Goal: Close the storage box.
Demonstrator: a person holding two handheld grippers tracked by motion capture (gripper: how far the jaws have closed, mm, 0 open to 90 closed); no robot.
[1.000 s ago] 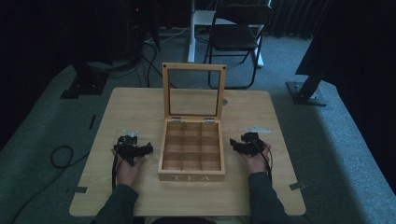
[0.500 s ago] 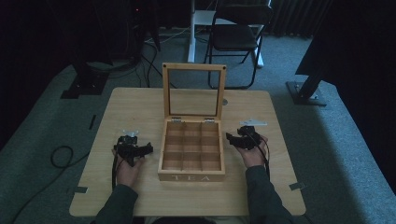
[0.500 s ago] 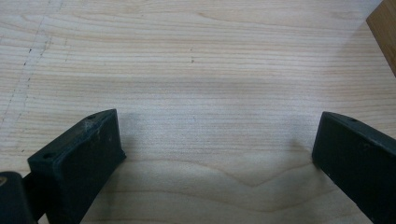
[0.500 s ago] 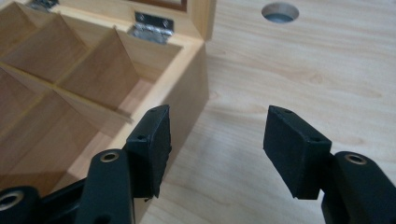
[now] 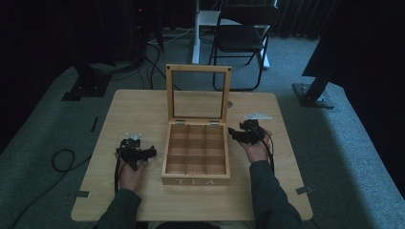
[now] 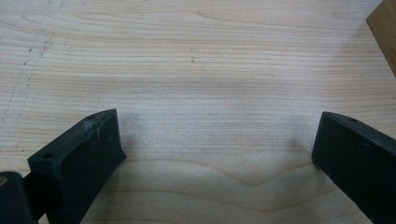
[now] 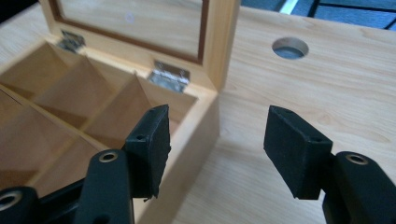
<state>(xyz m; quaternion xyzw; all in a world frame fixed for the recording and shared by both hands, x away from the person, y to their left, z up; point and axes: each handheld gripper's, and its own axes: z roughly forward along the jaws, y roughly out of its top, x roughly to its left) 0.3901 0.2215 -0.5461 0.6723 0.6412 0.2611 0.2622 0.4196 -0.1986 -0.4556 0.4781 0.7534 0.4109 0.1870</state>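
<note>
Jaws spread and empty on both: left gripper [image 5: 143,153] left of tea box [image 5: 196,155], right gripper [image 7: 215,135] at its right rear corner. Box mid-bench [image 5: 143,114], lid [image 5: 198,93] upright. Probably rigid, light, glass pane fragile; grip side walls, not lid.

A light wooden table [image 5: 143,112] with a round hole [image 7: 290,47] is occupied centrally by an open tea box [image 5: 196,155].
</note>
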